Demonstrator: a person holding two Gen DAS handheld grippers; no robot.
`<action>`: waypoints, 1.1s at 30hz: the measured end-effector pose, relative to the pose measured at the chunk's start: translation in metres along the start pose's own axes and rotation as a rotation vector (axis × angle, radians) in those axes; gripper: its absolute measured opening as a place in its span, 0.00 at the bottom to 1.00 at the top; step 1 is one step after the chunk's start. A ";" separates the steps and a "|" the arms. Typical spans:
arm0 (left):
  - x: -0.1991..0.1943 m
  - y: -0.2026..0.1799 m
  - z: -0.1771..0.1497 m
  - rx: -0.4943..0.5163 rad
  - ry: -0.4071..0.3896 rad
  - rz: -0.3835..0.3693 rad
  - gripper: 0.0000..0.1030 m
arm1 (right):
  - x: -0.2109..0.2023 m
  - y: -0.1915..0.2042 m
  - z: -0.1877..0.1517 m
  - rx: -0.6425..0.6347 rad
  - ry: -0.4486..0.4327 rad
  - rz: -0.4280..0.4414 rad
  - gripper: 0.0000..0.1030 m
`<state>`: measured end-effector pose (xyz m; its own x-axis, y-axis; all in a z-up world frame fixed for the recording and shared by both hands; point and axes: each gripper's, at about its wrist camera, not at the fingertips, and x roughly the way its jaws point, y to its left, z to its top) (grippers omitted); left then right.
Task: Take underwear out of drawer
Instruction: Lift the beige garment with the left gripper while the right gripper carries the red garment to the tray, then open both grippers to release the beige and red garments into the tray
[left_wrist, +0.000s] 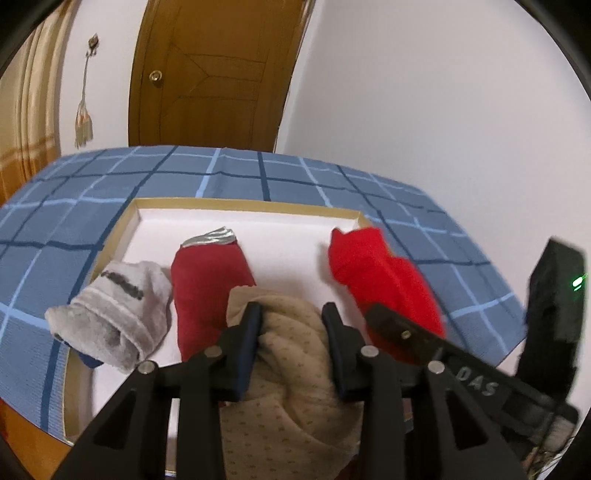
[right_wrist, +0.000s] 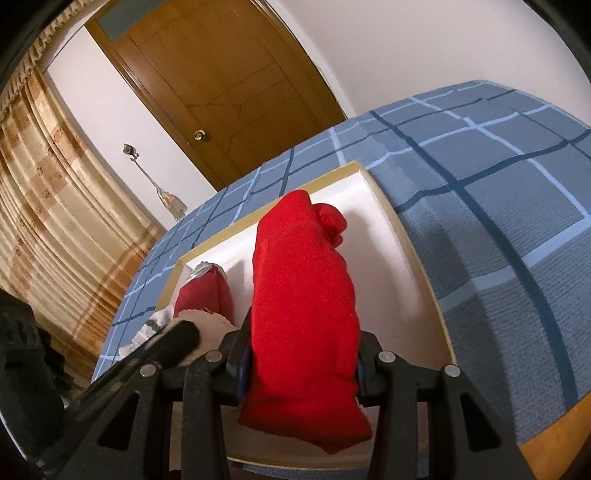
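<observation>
Blue checked cloth (left_wrist: 92, 206) covers the big flat top, and it has dark and light lines that make squares. On the cloth sits the drawer (left_wrist: 236, 205), a low open box with a tan rim and a white inside. Four soft rolled pieces of underwear are in it. The bright red roll (right_wrist: 303, 295) is long and fuzzy and has a bumpy knot at its far end. It is on the right side of the drawer, near the right wall. The right gripper (right_wrist: 301, 363) has its two black fingers pressed on the sides of this roll, so it is pinching it. The tan roll (left_wrist: 291, 354) has tiny dots and twisty folds. It is at the near edge of the drawer, in the middle. The left gripper (left_wrist: 291, 325) has one finger on each side of the tan roll and squeezes it. Just beside the tan roll lies a dark red roll (left_wrist: 210, 288) with a shiny grey band at its far end. Left of that is a grey roll (left_wrist: 110, 317) with a dark stripe, and it hangs partly over the left rim. Behind it all stands a brown wooden door (left_wrist: 207, 74) in a white wall (left_wrist: 424, 92), with a tan curtain (right_wrist: 55, 221) at the left. The two grippers are close together, and each one blocks part of the other's view.
</observation>
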<state>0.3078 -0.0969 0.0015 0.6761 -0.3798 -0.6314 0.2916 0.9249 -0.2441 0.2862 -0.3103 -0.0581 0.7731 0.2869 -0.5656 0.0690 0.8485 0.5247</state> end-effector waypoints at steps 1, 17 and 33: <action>-0.001 0.000 0.001 0.001 -0.001 -0.004 0.35 | 0.002 0.000 -0.001 0.001 0.005 0.004 0.43; -0.049 0.001 -0.015 0.202 0.014 0.084 0.75 | -0.036 0.005 -0.010 -0.040 -0.075 0.020 0.48; -0.007 -0.038 -0.020 0.190 0.193 0.060 0.40 | -0.098 -0.026 -0.021 0.008 -0.186 -0.024 0.48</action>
<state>0.2786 -0.1287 0.0009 0.5595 -0.2972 -0.7737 0.3889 0.9185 -0.0715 0.1954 -0.3506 -0.0298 0.8745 0.1788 -0.4510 0.0932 0.8503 0.5179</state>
